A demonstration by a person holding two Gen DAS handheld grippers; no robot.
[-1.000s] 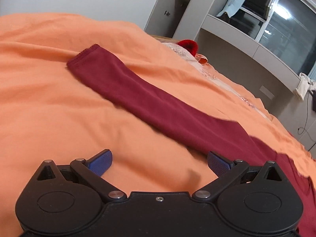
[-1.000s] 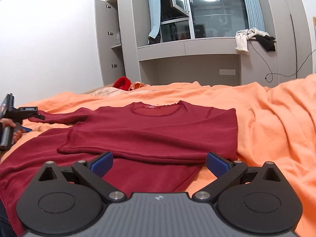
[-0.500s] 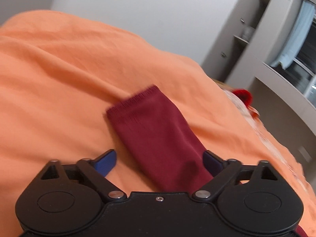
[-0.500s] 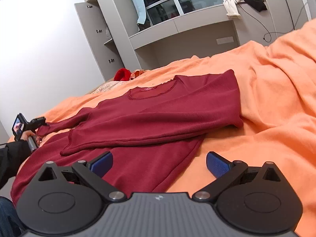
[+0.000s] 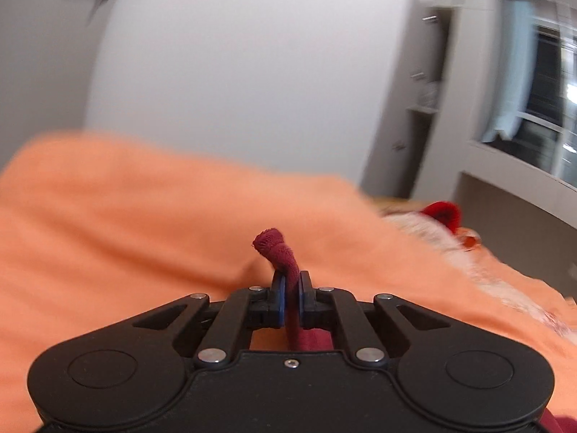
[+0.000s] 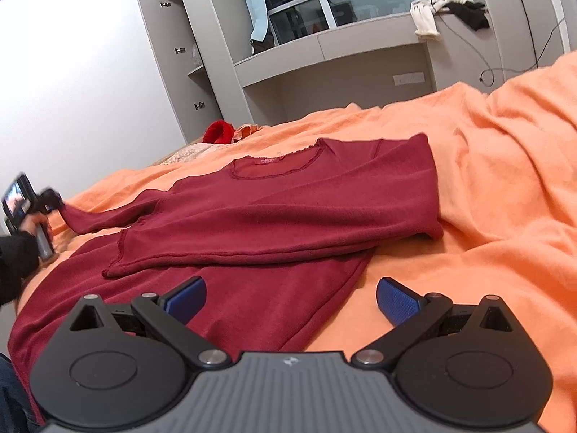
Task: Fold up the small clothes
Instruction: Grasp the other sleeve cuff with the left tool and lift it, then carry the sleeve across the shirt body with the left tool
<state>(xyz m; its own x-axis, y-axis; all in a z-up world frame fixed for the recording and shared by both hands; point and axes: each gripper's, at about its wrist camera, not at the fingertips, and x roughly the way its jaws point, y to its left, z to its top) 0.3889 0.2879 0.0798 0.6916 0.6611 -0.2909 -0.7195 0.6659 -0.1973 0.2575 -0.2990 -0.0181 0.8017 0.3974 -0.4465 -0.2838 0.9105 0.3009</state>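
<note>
A dark red long-sleeved top (image 6: 288,209) lies on the orange bedspread (image 6: 487,187), its right side folded across the body. My left gripper (image 5: 291,290) is shut on the cuff end of the left sleeve (image 5: 279,252), which sticks up between the blue pads and is lifted off the bed. In the right wrist view the left gripper (image 6: 43,205) holds that sleeve end (image 6: 93,220) at the far left. My right gripper (image 6: 290,301) is open and empty, hovering over the lower hem of the top.
A red plush item (image 6: 218,131) and pale patterned fabric (image 6: 187,151) lie at the head of the bed. Grey cupboards and a shelf (image 6: 324,47) with clothes (image 6: 447,9) stand behind. Rumpled bedspread folds rise at the right.
My left gripper moved along the sleeve to its cuff, closed on it and lifted it. My right gripper tilted and shifted slightly, staying open.
</note>
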